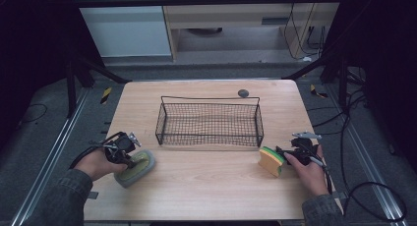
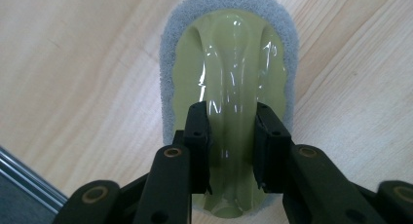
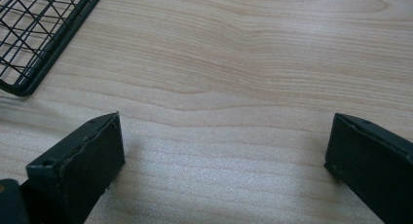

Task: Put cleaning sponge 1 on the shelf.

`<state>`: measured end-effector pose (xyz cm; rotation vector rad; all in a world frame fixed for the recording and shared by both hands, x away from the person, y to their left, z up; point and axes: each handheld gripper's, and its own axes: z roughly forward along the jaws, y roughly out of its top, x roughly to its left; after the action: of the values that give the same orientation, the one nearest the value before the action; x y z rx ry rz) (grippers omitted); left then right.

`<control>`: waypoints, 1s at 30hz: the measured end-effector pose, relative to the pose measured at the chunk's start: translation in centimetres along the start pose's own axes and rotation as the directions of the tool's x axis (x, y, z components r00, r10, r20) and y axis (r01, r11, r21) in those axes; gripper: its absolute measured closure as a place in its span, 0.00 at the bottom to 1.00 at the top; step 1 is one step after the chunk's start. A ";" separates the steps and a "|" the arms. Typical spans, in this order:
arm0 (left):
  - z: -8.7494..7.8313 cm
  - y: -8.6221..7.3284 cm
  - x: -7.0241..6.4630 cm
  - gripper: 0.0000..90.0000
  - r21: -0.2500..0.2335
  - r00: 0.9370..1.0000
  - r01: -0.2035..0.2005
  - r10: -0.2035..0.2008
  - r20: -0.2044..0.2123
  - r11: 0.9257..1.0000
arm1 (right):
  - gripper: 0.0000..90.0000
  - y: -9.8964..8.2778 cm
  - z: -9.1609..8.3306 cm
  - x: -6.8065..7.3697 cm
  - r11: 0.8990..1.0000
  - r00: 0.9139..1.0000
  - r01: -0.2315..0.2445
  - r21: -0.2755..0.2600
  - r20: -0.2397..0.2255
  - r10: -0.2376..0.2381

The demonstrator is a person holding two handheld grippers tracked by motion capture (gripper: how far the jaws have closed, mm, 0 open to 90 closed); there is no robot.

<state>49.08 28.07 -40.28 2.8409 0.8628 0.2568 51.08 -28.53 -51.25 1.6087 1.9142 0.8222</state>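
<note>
Pinching: left tool (image 2: 233, 136) on oval sponge's (image 2: 229, 63) glossy green ridge (grey fuzzy rim) | right tool (image 3: 224, 160) spread

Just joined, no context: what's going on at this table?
A person works two hand-held grippers at a wooden table. The left gripper is shut on the raised green handle of a grey scrubber lying on the table. The right gripper is open; in the high view it sits by a yellow-green sponge, and whether it touches the sponge can't be told. A black wire basket stands empty between them, a likely destination.
</note>
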 end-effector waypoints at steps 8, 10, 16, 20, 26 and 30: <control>-3.5 0.6 -0.9 0.79 -0.104 0.989 -0.113 0.102 -0.104 0.988 | 0.01 0.0 0.0 0.1 1.000 1.000 -0.002 0.001 0.004 0.002; -4.1 0.8 -1.1 0.79 -0.127 0.983 -0.143 0.127 -0.131 0.981 | 0.01 0.1 0.1 0.2 1.000 1.000 -0.010 0.001 0.005 0.010; -5.3 1.9 -1.2 0.79 -0.122 0.962 -0.217 0.192 -0.193 0.968 | 0.01 0.1 0.1 0.2 1.000 1.000 -0.012 0.001 0.006 0.012; -5.8 2.7 -1.3 0.79 -0.107 0.950 -0.250 0.223 -0.218 0.962 | 0.01 0.1 0.1 0.2 1.000 1.000 -0.012 0.000 0.007 0.012; -6.5 4.0 -1.5 0.79 -0.105 0.930 -0.296 0.262 -0.259 0.949 | 0.01 0.1 0.1 0.2 1.000 1.000 -0.012 0.000 0.006 0.012; -7.3 5.2 -1.2 0.79 -0.100 0.914 -0.325 0.286 -0.288 0.940 | 0.01 0.1 0.1 0.2 1.000 1.000 -0.011 0.000 0.005 0.011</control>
<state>49.32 23.86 -32.32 2.8291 0.4073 0.7307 51.16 -28.33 -51.24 1.6206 1.9042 0.8219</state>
